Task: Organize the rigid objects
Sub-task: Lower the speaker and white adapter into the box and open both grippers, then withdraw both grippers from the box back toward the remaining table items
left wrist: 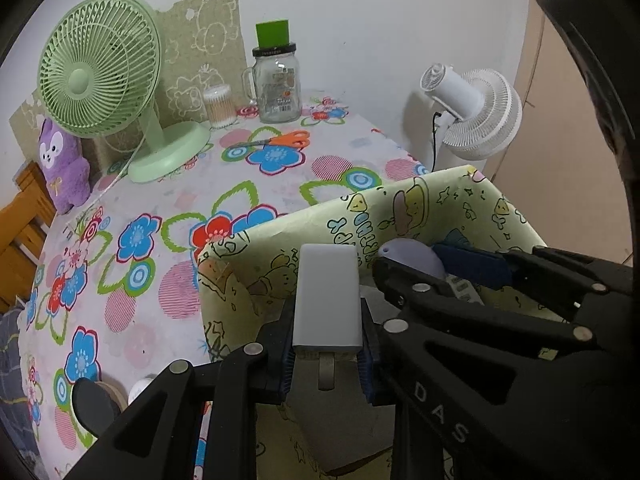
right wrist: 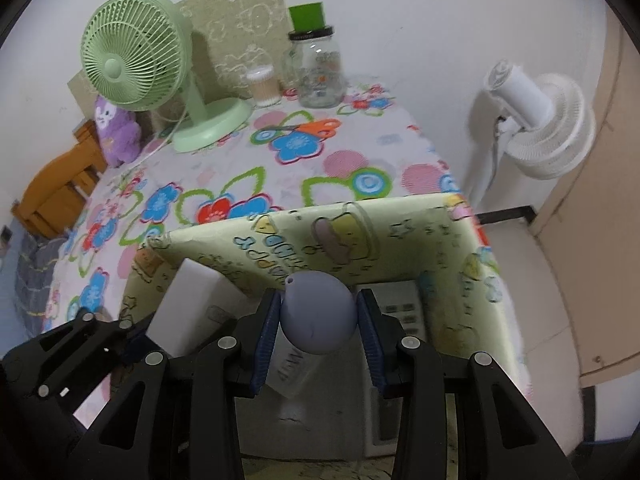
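Observation:
A pale yellow-green cartoon-print storage box [left wrist: 420, 204] [right wrist: 360, 232] stands open at the near right of the flowered table. My left gripper [left wrist: 326, 354] is shut on a white rectangular block [left wrist: 327, 300] and holds it over the box's left side; the block also shows in the right wrist view [right wrist: 188, 304]. My right gripper [right wrist: 318, 332] is shut on a rounded lilac object [right wrist: 318, 316] above the box, and a white label hangs below it. The lilac object [left wrist: 412, 254] and the right gripper [left wrist: 480, 280] also show in the left wrist view. A white device with buttons [right wrist: 404, 308] lies inside the box.
On the table [left wrist: 180, 196] stand a green desk fan [left wrist: 100, 68], a glass jar with a green lid [left wrist: 278, 80], a cotton swab tub [left wrist: 219, 106], orange scissors [left wrist: 280, 140] and a purple plush toy [left wrist: 64, 164]. A white fan [left wrist: 476, 108] stands off the right edge. A tape roll [left wrist: 100, 400] lies near left.

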Demonstrator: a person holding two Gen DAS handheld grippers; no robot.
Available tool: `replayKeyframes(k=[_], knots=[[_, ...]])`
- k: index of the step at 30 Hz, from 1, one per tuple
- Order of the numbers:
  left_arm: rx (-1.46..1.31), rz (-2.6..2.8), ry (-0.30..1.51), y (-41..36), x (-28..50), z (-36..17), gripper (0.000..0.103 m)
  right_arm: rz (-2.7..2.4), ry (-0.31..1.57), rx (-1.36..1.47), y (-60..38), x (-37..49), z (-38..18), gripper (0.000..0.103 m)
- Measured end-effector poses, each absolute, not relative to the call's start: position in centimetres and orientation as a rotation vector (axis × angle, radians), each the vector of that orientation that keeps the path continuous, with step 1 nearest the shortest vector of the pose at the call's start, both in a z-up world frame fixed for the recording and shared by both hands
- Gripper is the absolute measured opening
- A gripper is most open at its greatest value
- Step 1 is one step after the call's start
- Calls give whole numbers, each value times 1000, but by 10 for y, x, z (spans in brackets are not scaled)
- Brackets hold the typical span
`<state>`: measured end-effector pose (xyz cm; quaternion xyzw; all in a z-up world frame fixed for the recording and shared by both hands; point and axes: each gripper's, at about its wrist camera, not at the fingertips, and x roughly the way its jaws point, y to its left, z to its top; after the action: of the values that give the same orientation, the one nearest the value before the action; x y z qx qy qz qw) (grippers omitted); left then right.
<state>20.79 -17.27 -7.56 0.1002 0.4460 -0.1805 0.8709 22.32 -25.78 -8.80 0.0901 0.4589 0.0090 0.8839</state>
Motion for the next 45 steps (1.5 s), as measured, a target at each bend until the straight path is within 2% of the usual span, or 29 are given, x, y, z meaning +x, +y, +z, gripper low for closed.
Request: replayKeyframes(k=[13,17,22,28,34,45], knots=[[202,-371,948,-173,211,-75,30,39,986,211,-258,229,-89,45],[201,-379,945,-174,208,-74,40,18,988,217,-262,227,-88,59],[227,-354,923,-176,201,-71,57,-13,971,200,-263,219,-83,61],[234,-352,910,-172,190,-64,61,-35,945,166,-260,206,-75,64],[235,-348,876,-165,177,-56,67,-56,912,167,-260,191,-67,71],[264,-356,833,-158,152,-46,69,-77,881,158,-255,164,-58,79]])
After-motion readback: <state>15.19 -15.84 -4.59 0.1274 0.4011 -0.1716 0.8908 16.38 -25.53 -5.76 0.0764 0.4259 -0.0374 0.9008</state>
